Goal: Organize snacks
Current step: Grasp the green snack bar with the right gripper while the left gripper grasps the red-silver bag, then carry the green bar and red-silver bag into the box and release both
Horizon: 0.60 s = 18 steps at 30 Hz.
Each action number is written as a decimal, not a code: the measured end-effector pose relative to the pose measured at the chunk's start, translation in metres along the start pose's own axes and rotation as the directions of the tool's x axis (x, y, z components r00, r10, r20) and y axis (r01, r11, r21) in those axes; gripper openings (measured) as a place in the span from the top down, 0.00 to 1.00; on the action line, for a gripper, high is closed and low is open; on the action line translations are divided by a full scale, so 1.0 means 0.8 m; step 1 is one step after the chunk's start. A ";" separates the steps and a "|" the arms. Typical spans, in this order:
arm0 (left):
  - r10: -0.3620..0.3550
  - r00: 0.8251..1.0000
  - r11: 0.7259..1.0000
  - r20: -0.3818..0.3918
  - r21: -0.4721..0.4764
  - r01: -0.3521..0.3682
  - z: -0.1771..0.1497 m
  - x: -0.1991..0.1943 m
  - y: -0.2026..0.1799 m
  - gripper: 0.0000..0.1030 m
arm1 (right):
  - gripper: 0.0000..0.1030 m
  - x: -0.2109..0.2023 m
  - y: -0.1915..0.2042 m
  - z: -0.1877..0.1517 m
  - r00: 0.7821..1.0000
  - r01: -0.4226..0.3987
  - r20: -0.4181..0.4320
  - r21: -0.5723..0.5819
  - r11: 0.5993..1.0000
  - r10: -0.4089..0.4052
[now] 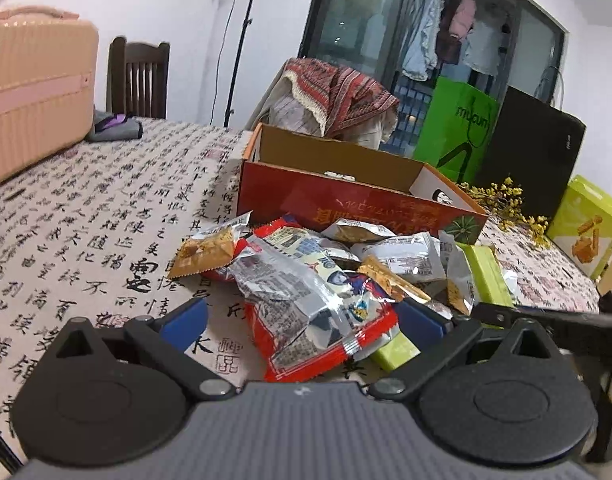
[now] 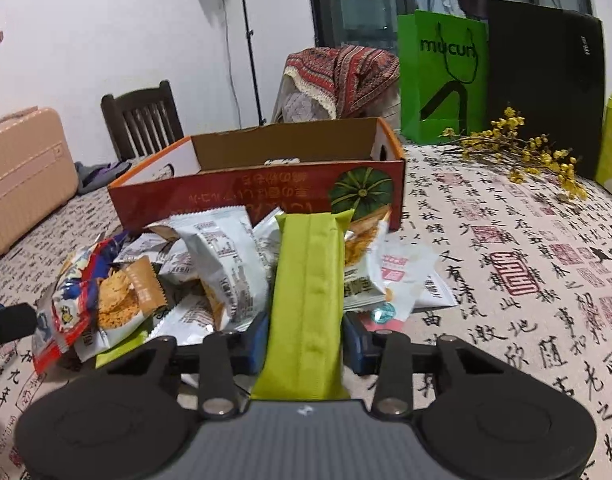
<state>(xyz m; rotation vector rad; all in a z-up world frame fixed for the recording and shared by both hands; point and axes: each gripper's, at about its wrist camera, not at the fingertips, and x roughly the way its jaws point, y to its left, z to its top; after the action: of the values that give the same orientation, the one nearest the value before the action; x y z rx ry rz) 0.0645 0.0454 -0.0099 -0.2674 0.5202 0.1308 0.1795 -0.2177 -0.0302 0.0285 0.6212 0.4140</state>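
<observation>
While the worktop (image 2: 505, 240), spread with a cloth printed in black calligraphy, is seen filling both views, an open orange-red cardboard box (image 2: 242, 196) with a pumpkin picture on its near wall is found straight ahead of the right hand-held gripper (image 2: 304, 338), beyond the heap of snacks. A pink suitcase (image 1: 34, 88) is seen far to the left of the left hand-held gripper (image 1: 302, 320), and a green paper bag (image 2: 441, 76) and a black panel are stood at the far edge, ahead and to the right. A sprig of yellow flowers (image 2: 521, 148) is laid on the cloth to the right of the box.

The pile of snack packets (image 2: 210, 264) is heaped between the box and both tools. A long lime-green packet (image 2: 309, 292) is gripped at its sides by the blue pads of the right hand-held gripper, whose jaws are drawn in against it; the packet is stretched forward from the tool toward the box wall, its far end raised over the other packets. A white and silver packet (image 2: 226, 256) is leaned just left of it, and a brown biscuit packet (image 2: 126, 292) is lain further left.

The left hand-held gripper is held with its jaws spread wide, and a red and silver packet (image 1: 306, 316) is lain between them, but it cannot be told whether the pads are touching it. A second lime-green packet (image 1: 485, 272) is seen ahead and to its right.
</observation>
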 end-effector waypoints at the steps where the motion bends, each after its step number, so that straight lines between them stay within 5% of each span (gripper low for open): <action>1: 0.003 1.000 1.000 -0.009 -0.008 -0.003 0.003 0.003 0.000 0.00 | 0.64 -0.005 -0.002 -0.001 1.000 -0.003 0.014 0.004 1.000 0.003; 11: 0.113 0.990 0.988 -0.087 -0.099 -0.121 0.045 0.039 -0.012 0.00 | 0.65 -0.037 -0.015 0.001 0.993 -0.030 0.117 0.015 0.999 0.028; 18: 0.173 0.962 0.941 -0.209 -0.254 -0.225 0.053 0.072 0.008 0.00 | 0.65 -0.044 -0.020 0.002 0.989 -0.035 0.142 0.024 0.999 0.032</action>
<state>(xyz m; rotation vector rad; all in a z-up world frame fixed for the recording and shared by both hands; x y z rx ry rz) 0.1331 0.0669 -0.0055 -0.5030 0.7145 0.3813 0.1603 -0.2458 -0.0118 0.0930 0.4871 0.4323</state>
